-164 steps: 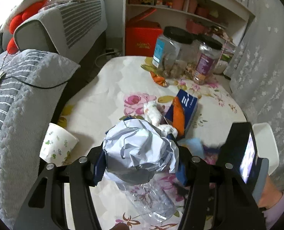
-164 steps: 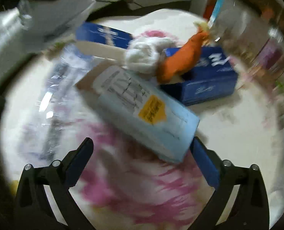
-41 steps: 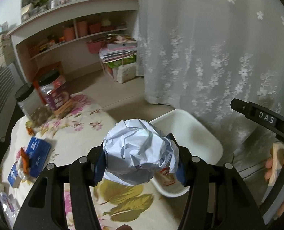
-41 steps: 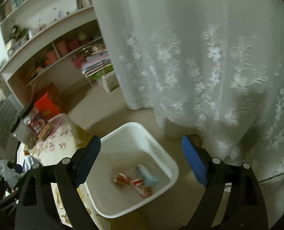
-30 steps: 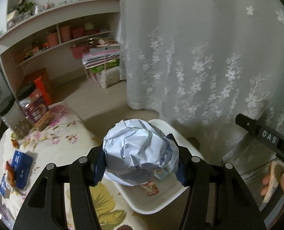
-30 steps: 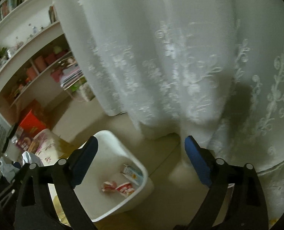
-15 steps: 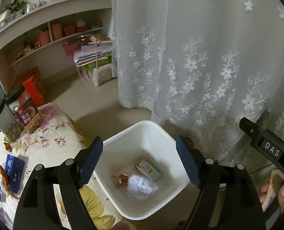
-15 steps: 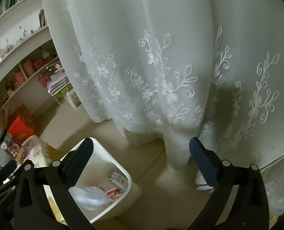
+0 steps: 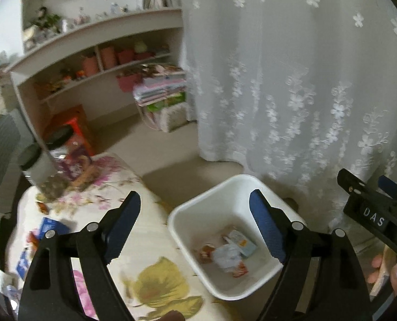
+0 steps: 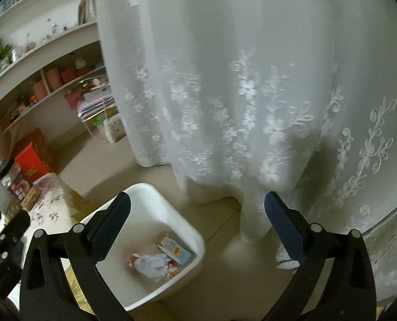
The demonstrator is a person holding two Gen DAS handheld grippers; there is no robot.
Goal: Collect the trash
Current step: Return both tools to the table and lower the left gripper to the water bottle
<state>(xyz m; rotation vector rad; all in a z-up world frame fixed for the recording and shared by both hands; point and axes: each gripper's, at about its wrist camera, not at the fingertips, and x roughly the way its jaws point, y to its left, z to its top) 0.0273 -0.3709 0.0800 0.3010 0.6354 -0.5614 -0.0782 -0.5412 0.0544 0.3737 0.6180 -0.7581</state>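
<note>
A white trash bin (image 9: 187, 214) stands on the floor beside the table; it also shows in the right wrist view (image 10: 147, 191). In it lie a crumpled white paper ball (image 9: 226, 256), a light blue carton (image 9: 242, 242) and red wrappers (image 9: 206, 251). The paper ball also shows in the right wrist view (image 10: 151, 264). My left gripper (image 9: 194, 220) is open and empty above the bin's near rim. My right gripper (image 10: 197, 222) is open and empty, above the floor right of the bin. More trash, with a blue box (image 9: 50, 226), lies on the table at left.
The floral table (image 9: 150, 275) fills the lower left. Two black-lidded jars (image 9: 54, 157) stand at its far edge. A white lace curtain (image 9: 292, 80) hangs behind the bin. Shelves (image 9: 99, 61) and a red box (image 10: 34, 160) stand at the back left.
My left gripper opened above the bin and let go of the crumpled paper ball, which now lies in the bin. Both views have since swung slightly, toward the table.
</note>
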